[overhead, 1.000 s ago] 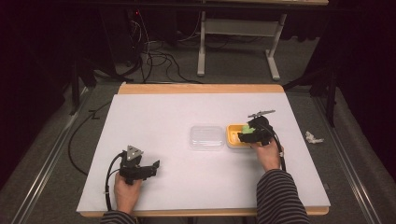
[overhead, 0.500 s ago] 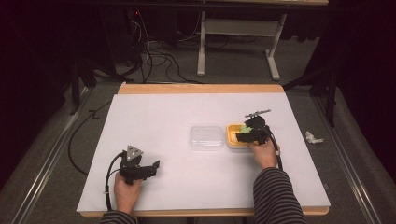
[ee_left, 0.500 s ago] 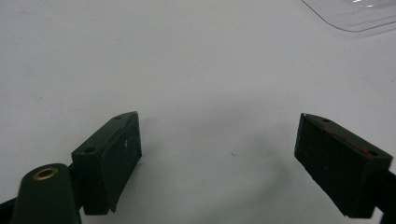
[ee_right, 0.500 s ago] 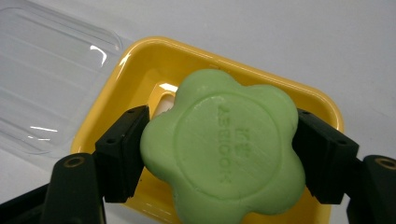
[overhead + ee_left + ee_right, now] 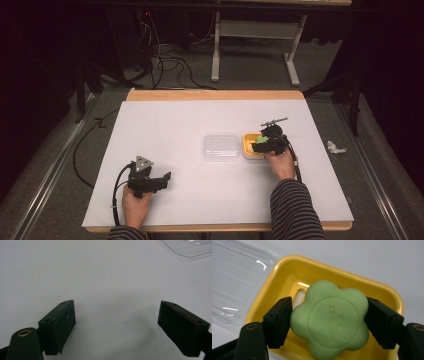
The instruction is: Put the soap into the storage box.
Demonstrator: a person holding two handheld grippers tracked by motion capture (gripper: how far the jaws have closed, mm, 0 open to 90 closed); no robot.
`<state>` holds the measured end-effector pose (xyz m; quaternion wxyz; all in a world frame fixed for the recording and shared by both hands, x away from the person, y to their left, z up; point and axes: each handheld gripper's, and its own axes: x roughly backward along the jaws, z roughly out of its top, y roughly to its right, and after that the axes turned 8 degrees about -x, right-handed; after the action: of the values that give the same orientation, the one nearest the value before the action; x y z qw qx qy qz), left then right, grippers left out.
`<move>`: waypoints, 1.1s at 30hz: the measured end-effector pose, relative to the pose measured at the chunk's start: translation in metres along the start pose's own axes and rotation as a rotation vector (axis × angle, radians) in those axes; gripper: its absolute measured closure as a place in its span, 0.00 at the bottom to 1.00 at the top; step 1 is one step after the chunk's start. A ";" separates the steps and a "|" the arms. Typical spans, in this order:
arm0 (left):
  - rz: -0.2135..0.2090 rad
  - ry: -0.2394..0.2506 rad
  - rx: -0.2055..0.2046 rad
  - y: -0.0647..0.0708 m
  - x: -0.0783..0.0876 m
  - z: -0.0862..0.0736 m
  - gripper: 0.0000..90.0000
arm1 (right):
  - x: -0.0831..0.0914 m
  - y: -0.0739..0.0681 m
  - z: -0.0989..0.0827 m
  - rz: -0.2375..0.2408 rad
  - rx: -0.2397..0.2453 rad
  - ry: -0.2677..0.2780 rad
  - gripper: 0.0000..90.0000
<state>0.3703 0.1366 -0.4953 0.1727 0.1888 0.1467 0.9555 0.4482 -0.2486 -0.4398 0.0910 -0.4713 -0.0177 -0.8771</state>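
Currently, near left of the bench (image 5: pixel 165 125): left claw (image 5: pixel 161 181) sits low over bare white surface, jaws wide apart, nothing between them. In the left gripper view the white top lies under the spread jaws, with a corner of the clear lid (image 5: pixel 192 247) at the far right edge.

Mid bench: clear lid (image 5: pixel 221 147) lies flat, just left of the yellow soap dish (image 5: pixel 248 145), edges near or touching, can't tell which.

Right side: right claw (image 5: pixel 257 145) is clamped on the green soap (image 5: pixel 330 320), a flower-shaped bar with embossed lettering. One pad on each side of the bar, both pressing on it. Soap sits over the dish cavity, roughly centred between the rims; whether its underside touches the dish floor is hidden. Dish (image 5: pixel 287 267) has a slot opening in its floor, visible just left of the bar. Lid (image 5: pixel 237 277) shows left of the dish there too.

Far: floor with cables and a frame's legs beyond the bench.
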 end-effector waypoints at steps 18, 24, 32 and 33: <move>-0.001 0.001 0.000 0.000 0.000 0.000 0.17 | 0.017 0.002 -0.001 0.026 -0.019 0.078 0.31; -0.001 0.003 0.000 0.000 0.000 0.000 0.17 | 0.023 0.005 -0.003 0.032 -0.028 0.091 0.32; 0.000 0.005 -0.002 0.000 0.000 0.000 0.17 | 0.031 0.007 -0.006 0.055 -0.016 0.116 0.30; 0.000 0.006 -0.001 0.000 0.000 0.000 0.17 | 0.033 0.008 -0.007 0.061 -0.028 0.127 0.30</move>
<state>0.3699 0.1363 -0.4952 0.1726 0.1856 0.1467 0.9562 0.4260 -0.2620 -0.4174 0.1123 -0.4163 0.0147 -0.9022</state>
